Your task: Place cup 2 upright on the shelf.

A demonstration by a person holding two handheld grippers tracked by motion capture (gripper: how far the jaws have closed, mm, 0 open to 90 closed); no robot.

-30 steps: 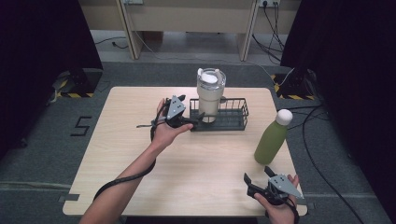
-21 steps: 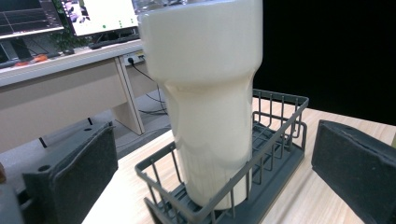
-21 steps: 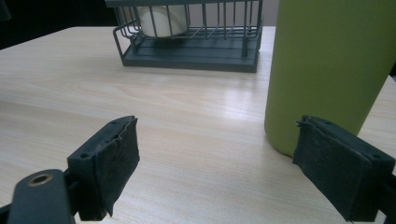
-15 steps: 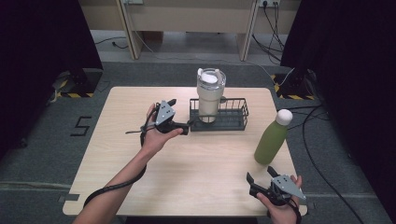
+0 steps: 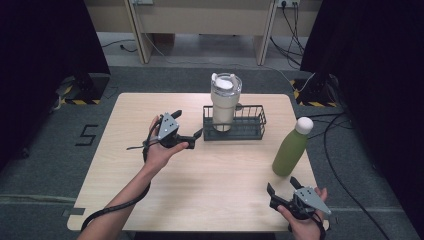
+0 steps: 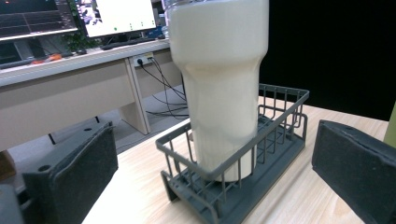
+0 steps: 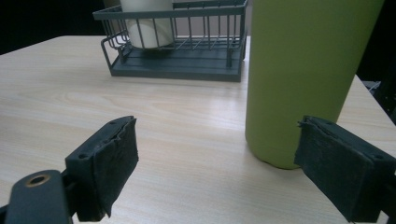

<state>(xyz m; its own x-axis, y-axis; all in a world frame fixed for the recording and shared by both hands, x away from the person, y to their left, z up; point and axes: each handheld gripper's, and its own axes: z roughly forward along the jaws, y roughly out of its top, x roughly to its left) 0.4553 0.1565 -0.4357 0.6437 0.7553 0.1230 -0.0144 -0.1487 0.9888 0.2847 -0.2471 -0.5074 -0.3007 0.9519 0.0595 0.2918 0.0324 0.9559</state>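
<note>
Though floor tape (image 5: 88, 134) reads "5", the tumbler (image 5: 223, 102) looks unlabelled.

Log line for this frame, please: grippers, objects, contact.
left hand-held gripper: open, beside basket, no contact | right hand-held gripper: open, near green bottle, no contact | tumbler: upright in basket

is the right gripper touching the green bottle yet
Apart. In the high view, bare table shows between the right gripper and the green bottle; the right gripper view shows its fingers open, short of the bottle.
</note>
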